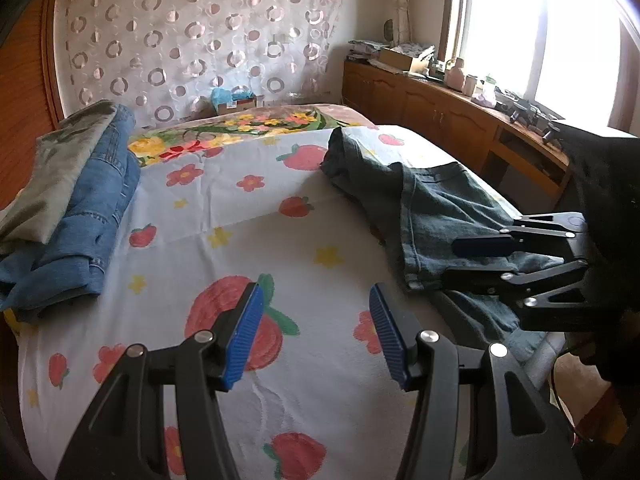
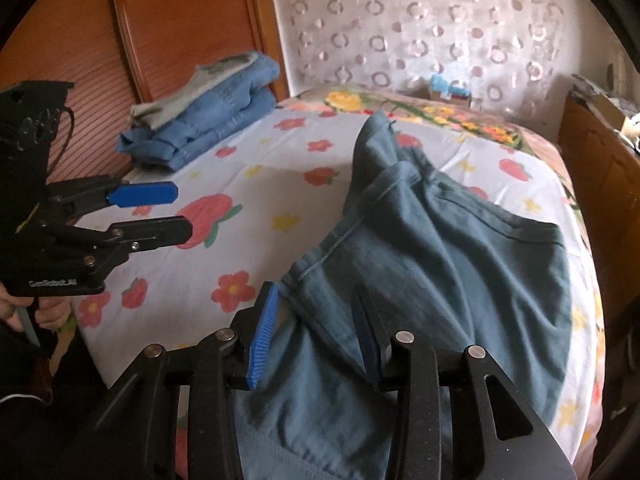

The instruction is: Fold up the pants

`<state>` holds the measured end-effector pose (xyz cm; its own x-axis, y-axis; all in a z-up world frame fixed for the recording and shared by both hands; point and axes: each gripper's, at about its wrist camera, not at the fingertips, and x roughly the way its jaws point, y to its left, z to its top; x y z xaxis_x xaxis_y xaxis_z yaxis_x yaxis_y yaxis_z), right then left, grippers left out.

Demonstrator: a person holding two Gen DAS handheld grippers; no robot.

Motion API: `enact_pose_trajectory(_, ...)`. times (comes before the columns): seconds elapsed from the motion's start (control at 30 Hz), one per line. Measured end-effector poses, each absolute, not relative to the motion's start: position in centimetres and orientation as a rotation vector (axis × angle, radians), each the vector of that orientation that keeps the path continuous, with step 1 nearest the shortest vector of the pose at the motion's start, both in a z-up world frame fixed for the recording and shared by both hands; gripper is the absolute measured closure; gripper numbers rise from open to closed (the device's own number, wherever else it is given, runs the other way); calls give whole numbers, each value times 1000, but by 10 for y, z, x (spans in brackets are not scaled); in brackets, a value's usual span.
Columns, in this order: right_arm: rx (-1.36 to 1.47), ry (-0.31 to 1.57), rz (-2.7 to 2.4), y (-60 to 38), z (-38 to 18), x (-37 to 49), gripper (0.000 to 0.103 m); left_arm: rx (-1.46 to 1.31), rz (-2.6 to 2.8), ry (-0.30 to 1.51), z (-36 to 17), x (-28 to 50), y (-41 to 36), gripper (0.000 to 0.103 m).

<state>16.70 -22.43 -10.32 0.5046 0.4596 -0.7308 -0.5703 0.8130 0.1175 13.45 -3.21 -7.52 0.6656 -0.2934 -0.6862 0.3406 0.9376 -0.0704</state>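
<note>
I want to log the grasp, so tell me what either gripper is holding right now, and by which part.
Nothing is held. The left gripper is open over the bedsheet; the right gripper is open above the dark pants.

A: Where does the left wrist view sit?

B: Low behind the left gripper (image 1: 316, 336), facing across the bed (image 1: 248, 224) toward the curtain (image 1: 192, 40).

A: And the right wrist view?

B: Close over the dark pants (image 2: 440, 264), behind the right gripper (image 2: 316, 336), facing the same curtain. Both share the bed, the pants and the folded stack (image 1: 76, 208), and each sees the other gripper.
</note>
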Motion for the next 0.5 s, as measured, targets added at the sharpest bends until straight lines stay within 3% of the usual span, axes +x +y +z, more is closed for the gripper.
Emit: enact_pose_trajectory(0.5,-261,869,629,-203,-120,178,59,46,-365,805,-89,141,-27,49)
